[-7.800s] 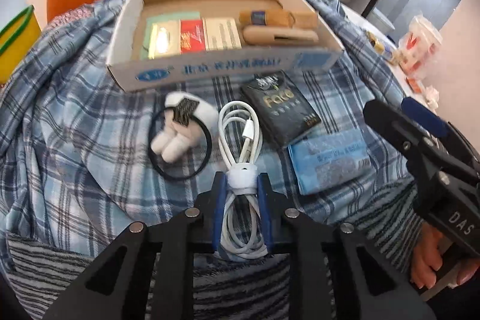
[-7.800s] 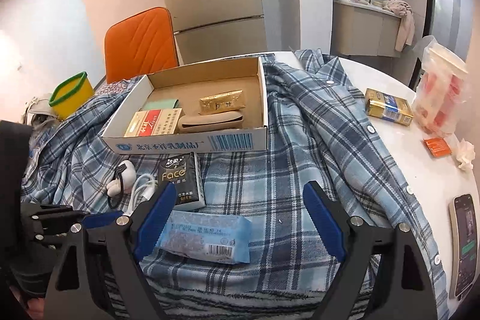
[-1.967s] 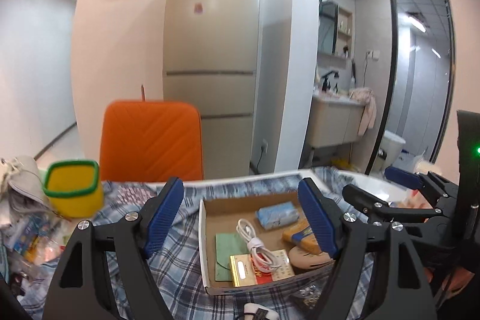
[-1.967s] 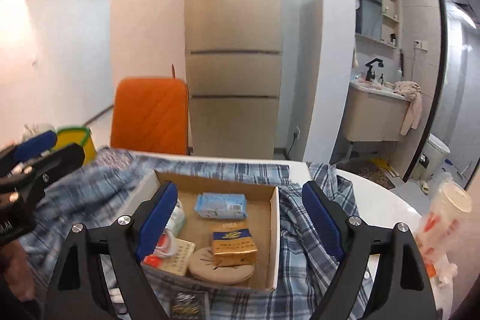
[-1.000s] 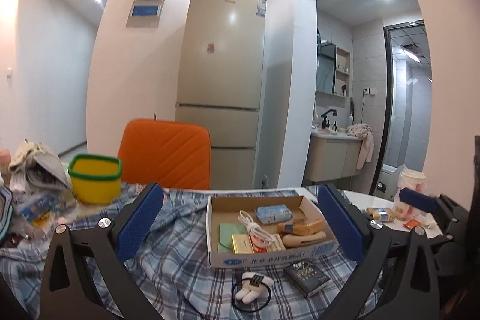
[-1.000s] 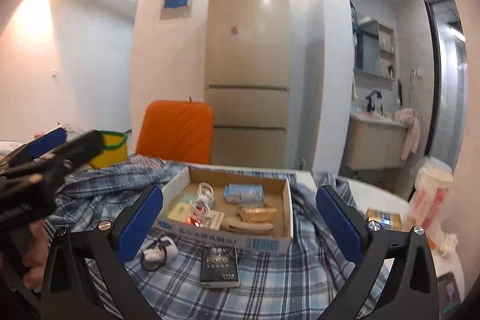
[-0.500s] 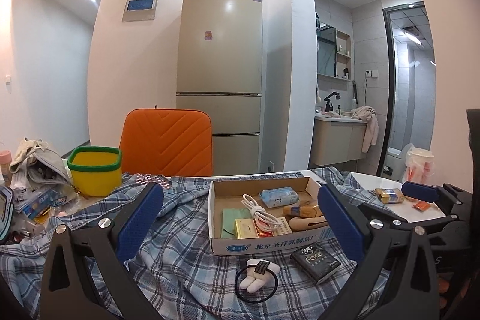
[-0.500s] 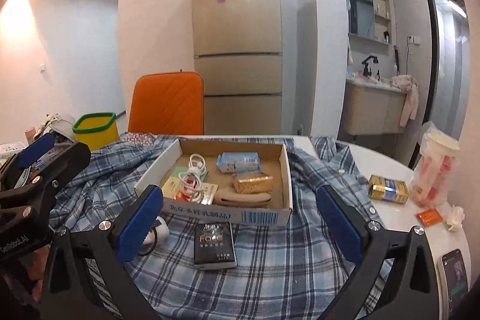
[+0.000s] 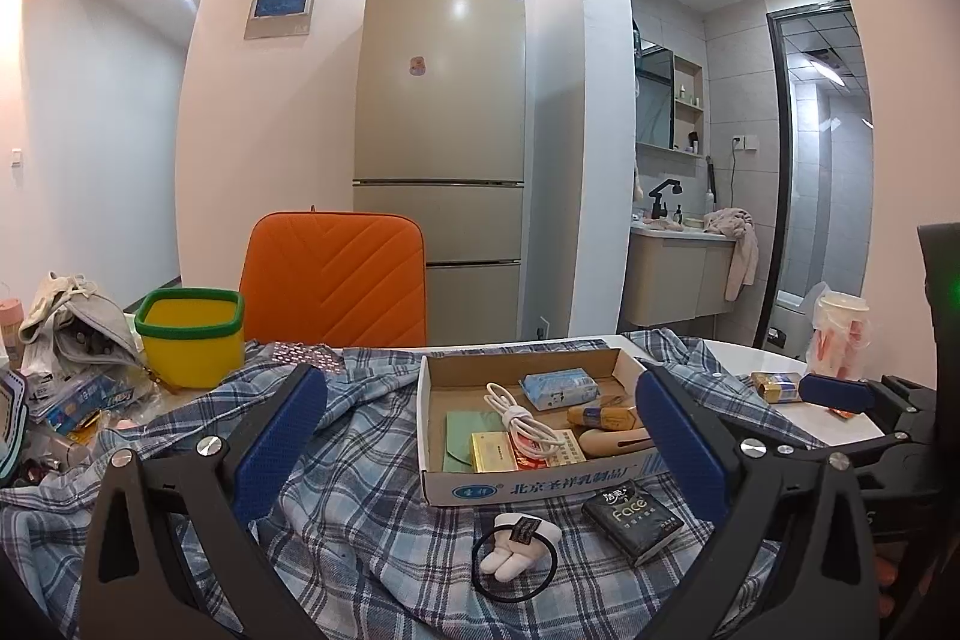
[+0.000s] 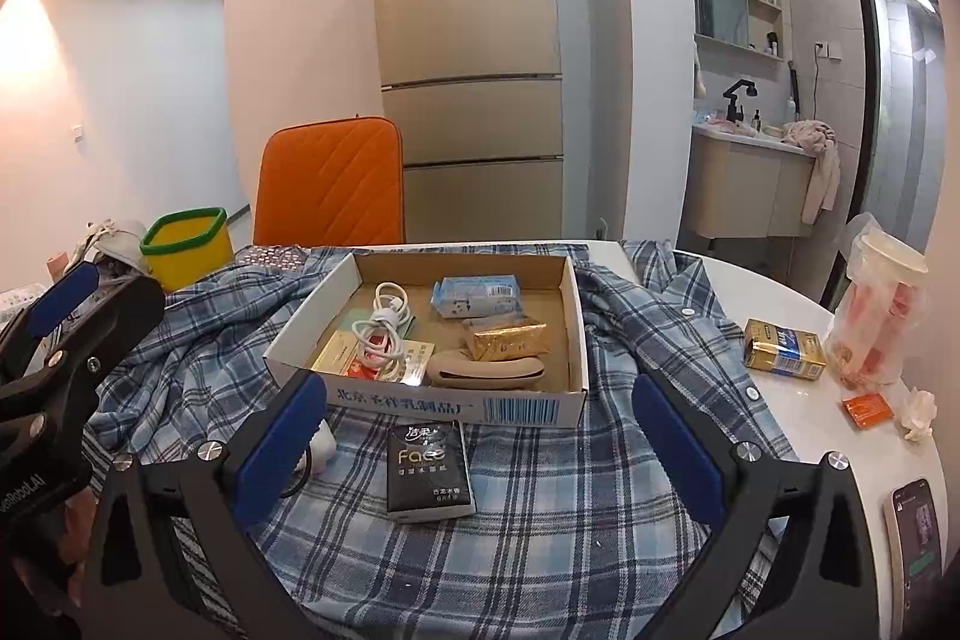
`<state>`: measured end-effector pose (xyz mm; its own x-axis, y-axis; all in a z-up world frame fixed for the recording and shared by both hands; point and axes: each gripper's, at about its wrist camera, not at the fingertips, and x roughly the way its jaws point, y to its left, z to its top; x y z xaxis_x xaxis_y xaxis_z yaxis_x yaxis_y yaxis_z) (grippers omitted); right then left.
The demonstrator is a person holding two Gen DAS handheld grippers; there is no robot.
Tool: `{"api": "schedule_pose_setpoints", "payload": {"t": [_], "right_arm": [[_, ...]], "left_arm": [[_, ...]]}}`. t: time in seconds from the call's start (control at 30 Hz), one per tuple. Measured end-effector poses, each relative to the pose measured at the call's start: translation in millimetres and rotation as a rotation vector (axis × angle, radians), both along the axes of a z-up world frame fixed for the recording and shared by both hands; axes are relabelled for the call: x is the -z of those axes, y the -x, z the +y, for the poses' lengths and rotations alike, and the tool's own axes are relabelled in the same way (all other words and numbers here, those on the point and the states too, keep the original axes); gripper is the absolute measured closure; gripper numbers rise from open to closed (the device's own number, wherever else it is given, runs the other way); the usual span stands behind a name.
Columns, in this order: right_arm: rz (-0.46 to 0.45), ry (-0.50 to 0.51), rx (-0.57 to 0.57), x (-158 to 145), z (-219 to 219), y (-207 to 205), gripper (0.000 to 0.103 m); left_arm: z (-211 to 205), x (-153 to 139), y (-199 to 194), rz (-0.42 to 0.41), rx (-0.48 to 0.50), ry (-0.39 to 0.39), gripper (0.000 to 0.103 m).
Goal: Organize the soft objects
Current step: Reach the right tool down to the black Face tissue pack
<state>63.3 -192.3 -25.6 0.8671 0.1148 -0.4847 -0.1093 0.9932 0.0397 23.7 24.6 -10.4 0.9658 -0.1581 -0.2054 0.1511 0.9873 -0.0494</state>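
A cardboard box [image 9: 438, 460] [image 10: 336, 292] stands on a blue plaid shirt [image 9: 372, 538] [image 10: 540, 520]. Inside lie a coiled white cable [image 9: 522, 421] [image 10: 381, 325], a blue tissue pack [image 9: 558, 388] [image 10: 477, 295], a gold packet [image 10: 507, 337] and a beige case [image 10: 486, 370]. In front of the box lie a black tissue pack [image 9: 633, 511] [image 10: 427, 469] and a black hair tie with a white plush charm [image 9: 516, 550]. My left gripper [image 9: 480, 436] is open and empty above the shirt. My right gripper [image 10: 477, 436] is open and empty over the black pack.
A yellow bin with a green rim [image 9: 189, 334] [image 10: 186, 247] and an orange chair [image 9: 333, 280] stand at the back left. A gold carton [image 10: 783, 355], a bagged cup [image 10: 882, 316] and a phone [image 10: 915, 538] lie at the right on the white table [image 10: 804, 418].
Both grippers, raised a second ago, have lowered and drawn closer to the table. Earlier, the white cable and the blue tissue pack lay on the shirt; now they lie in the box.
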Motion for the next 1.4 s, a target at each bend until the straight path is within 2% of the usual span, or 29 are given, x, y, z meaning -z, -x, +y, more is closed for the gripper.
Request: {"api": "schedule_pose_setpoints", "payload": {"t": [0.13,0.27,0.57,0.77,0.9,1.03,1.13,1.2,1.3,1.37,1.4], "right_arm": [[0.004,-0.003,0.004,2,0,-2,0.0],[0.045,0.01,-0.009,6,2,-7,0.0],[0.293,0.084,-0.078,40,14,-31,0.0],[0.398,0.094,-0.125,60,20,-39,0.017],[0.462,0.075,-0.147,69,20,-45,0.033],[0.514,0.065,-0.177,77,22,-48,0.041],[0.526,0.068,-0.175,79,24,-49,0.052],[0.531,0.069,-0.172,81,24,-49,0.067],[0.528,0.075,-0.156,81,23,-48,0.08],[0.515,0.065,-0.151,79,20,-47,0.088],[0.508,0.06,-0.147,78,19,-46,0.089]], "left_arm": [[0,0,0,0.001,-0.002,0.001,0.0],[0,2,-3,0.019,-0.004,-0.004,0.0],[7,9,-19,0.126,0.003,0.032,0.0],[11,14,-28,0.192,0.014,0.058,0.0],[5,17,-31,0.218,0.011,0.03,0.0],[3,22,-38,0.262,-0.007,0.001,0.0],[6,26,-44,0.311,-0.008,0.01,0.002],[6,29,-47,0.331,-0.005,0.01,0.006],[3,32,-49,0.353,0.007,-0.008,0.011],[1,33,-48,0.357,0.014,-0.016,0.013],[0,33,-48,0.358,0.015,-0.018,0.015]]}}
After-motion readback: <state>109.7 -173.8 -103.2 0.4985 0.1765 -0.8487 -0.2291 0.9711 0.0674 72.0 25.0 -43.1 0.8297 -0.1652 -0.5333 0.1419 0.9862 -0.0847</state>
